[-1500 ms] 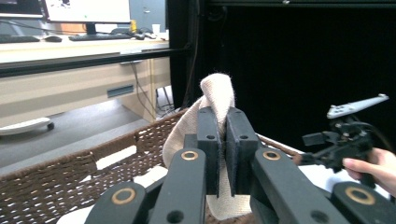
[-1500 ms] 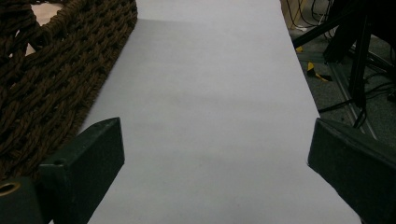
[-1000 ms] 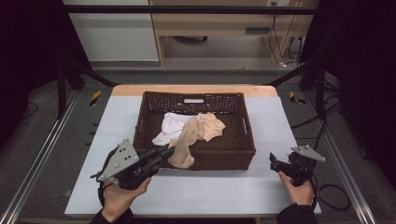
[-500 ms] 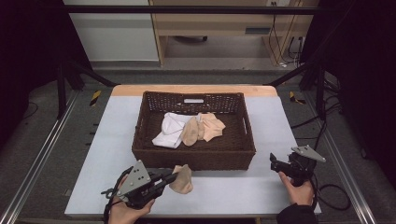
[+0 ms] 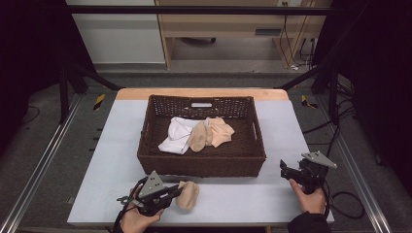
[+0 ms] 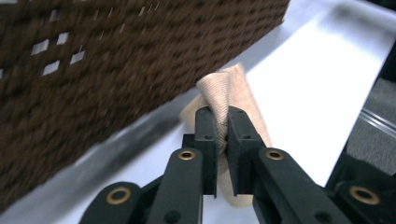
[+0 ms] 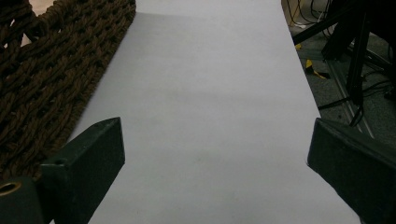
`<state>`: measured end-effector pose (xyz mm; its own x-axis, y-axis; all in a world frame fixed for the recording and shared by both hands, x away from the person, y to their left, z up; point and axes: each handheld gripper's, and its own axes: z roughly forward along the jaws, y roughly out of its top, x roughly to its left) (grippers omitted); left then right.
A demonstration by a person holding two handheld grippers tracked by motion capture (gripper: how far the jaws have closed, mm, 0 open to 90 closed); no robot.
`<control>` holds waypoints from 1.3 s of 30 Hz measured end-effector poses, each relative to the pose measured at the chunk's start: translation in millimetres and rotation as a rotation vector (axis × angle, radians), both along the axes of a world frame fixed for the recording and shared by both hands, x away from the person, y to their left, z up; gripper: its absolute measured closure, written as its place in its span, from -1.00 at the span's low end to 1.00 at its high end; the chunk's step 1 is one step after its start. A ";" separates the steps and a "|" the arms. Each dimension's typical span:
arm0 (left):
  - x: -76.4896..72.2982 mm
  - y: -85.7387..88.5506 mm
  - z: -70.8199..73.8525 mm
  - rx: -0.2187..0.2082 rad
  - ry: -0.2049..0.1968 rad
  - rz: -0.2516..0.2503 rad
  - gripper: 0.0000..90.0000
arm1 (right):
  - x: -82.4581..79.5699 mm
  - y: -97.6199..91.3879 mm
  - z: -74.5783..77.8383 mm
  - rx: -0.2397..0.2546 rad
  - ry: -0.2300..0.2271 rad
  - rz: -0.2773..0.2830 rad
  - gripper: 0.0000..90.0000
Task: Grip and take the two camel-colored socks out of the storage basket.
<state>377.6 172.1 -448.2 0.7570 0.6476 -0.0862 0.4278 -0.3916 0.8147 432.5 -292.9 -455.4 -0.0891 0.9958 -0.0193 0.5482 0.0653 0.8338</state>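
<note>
Between left claw (image 6: pixel 222 133) jaws: beige sock (image 6: pixel 233 93), pinched, resting on table (image 5: pixel 233 201).

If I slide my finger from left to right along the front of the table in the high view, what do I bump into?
Left gripper → small beige sock pinched in its fingers, lying on the white table → a bare stretch of table in front of the dark brown woven basket → right gripper.
</note>
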 end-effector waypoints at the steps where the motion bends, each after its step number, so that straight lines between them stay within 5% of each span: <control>1: 0.3 2.2 -2.3 0.004 0.002 0.017 0.79 | -0.1 0.2 -0.1 0.000 0.002 0.000 -0.90; 7: 3.4 15.4 -12.9 0.052 -0.001 0.103 0.32 | -0.1 0.6 -0.6 -0.002 0.003 0.001 -0.90; 13: 3.4 19.7 -5.8 0.008 -0.036 0.153 0.03 | 0.0 0.0 -0.3 0.004 0.002 0.002 -0.90; 29: 5.6 24.0 38.6 -0.094 -0.175 0.207 0.02 | 0.3 -0.2 -0.5 0.004 0.004 -0.004 -0.91; 39: 29.1 4.8 79.0 -0.157 -0.241 0.209 0.04 | 1.0 -0.1 -0.5 0.004 0.002 -0.003 -0.91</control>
<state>406.7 177.0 -369.2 0.6202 0.7838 -0.0319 0.2734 -0.1778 0.9453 433.5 -293.0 -455.9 -0.0859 0.9962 -0.0148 0.5505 0.0599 0.8327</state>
